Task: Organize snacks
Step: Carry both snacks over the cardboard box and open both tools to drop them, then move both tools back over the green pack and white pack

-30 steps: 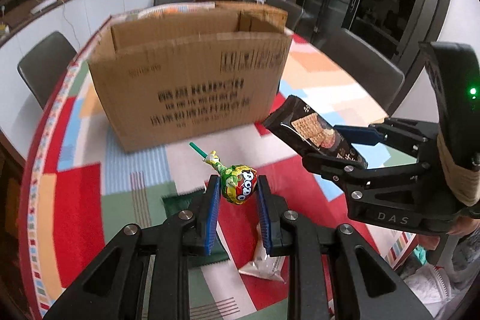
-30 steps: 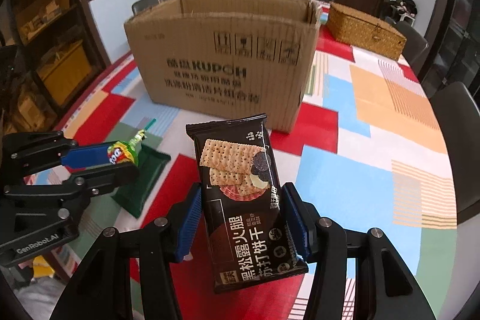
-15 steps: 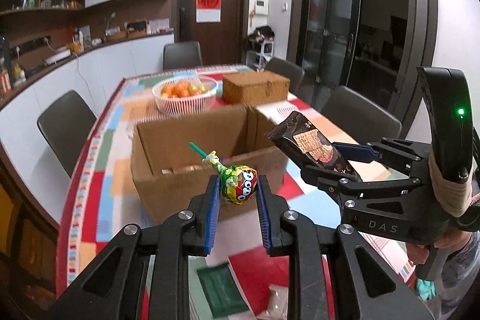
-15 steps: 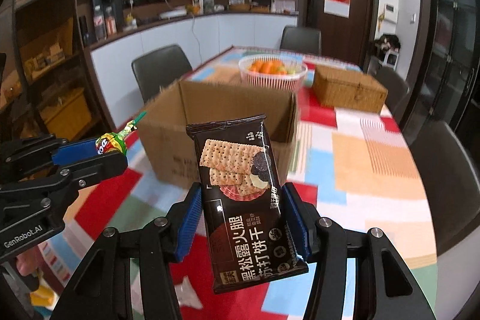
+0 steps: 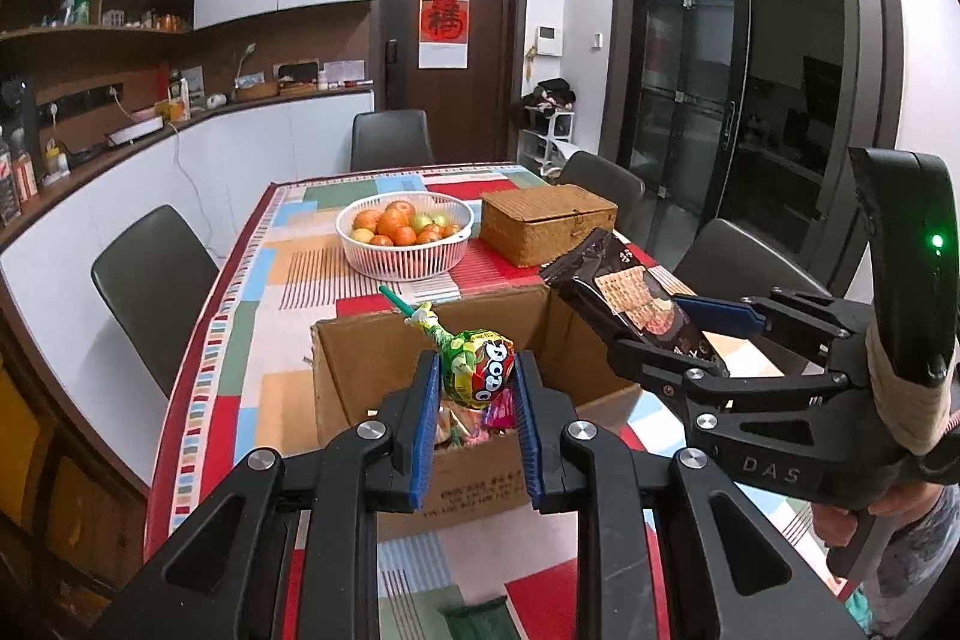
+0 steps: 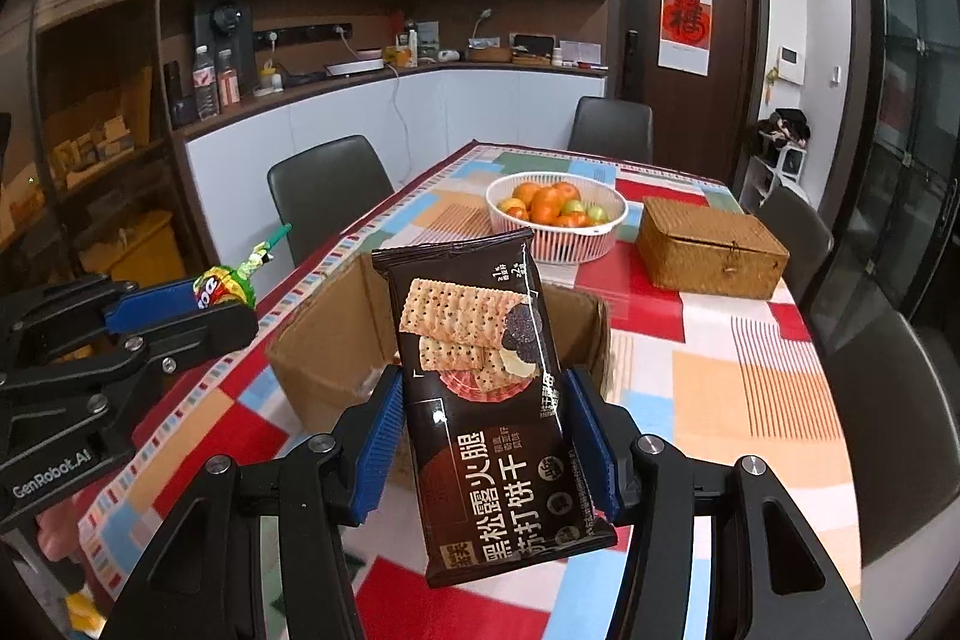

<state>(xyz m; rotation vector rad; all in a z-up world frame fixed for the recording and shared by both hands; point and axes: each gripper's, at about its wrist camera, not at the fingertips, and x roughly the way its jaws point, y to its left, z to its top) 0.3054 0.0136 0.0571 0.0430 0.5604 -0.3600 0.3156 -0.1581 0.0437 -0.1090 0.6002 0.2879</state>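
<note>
Bright patchwork cloth covers the dining table [image 5: 252, 316], with dark chairs round it and a counter along the wall. From the left wrist, the left gripper [image 5: 474, 388] is clenched on the round wrapped head of a lollipop [image 5: 477, 367], its green stick slanting up and away. Just beyond stands the open cardboard box [image 5: 372, 370] with a few wrappers showing inside; further back sit a white fruit basket [image 5: 403, 244] and a wicker box [image 5: 549, 223]. On the right, the right gripper [image 5: 678, 322] carries a dark cracker packet [image 5: 636, 304] near the box rim.

From the right wrist, the blue pads clamp that cracker packet [image 6: 486, 388] by its two long edges, upright and tilted slightly, above the cardboard box [image 6: 336, 334]. The left gripper [image 6: 198, 301] with the lollipop [image 6: 225, 283] is off to the left.

Both snacks look light. The lollipop head is hard, so a firm pinch suits it, though its foil wrap may be slippery. The packet is soft film over brittle crackers; I would hold its edges gently and let it go low over the box
</note>
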